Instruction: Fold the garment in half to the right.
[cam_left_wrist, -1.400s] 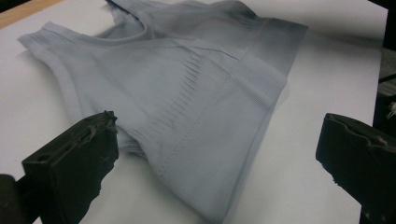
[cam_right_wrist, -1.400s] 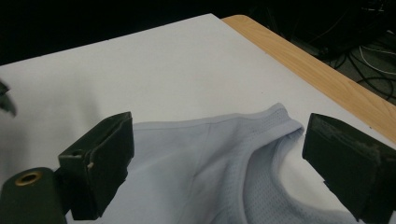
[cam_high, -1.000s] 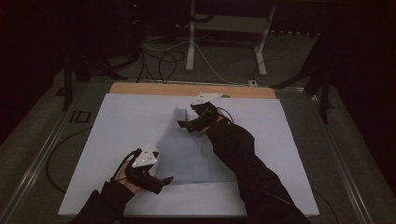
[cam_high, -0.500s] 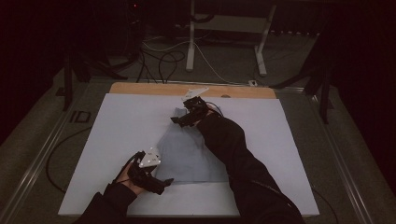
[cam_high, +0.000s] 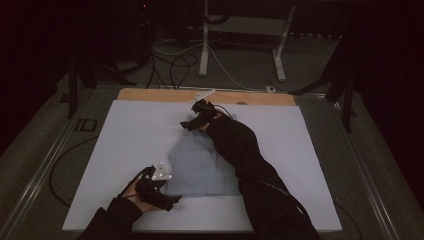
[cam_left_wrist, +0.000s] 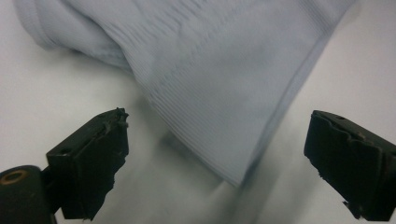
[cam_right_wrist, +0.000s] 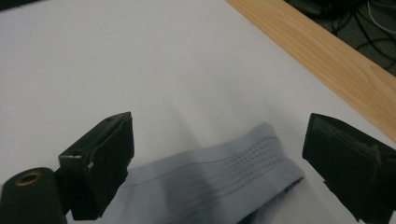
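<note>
The white tabletop (cam_high: 125, 150) fills the middle of the high view, with a bare wooden strip (cam_high: 160, 95) along its far edge and dark floor with cables beyond it. On the tabletop, near its middle and reaching toward the near edge, lies a pale blue ribbed garment (cam_high: 200, 162), partly folded, its far end narrowing to a point under the right claw. The person's right forearm in a black sleeve (cam_high: 245, 155) crosses over the garment's right side. The left claw (cam_high: 170, 200) sits at the garment's near left corner; in the left gripper view the hemmed corner (cam_left_wrist: 243, 172) lies between the two black jaws, which stand wide apart and have just been closing a little, with neither pad pressing on the cloth, so this claw is released. The right claw (cam_high: 189, 125) hovers at the garment's far tip; in the right gripper view its jaws are also spread wide, released, with the ribbed band (cam_right_wrist: 233, 168) of the garment lying flat on the tabletop between and just below them.
</note>
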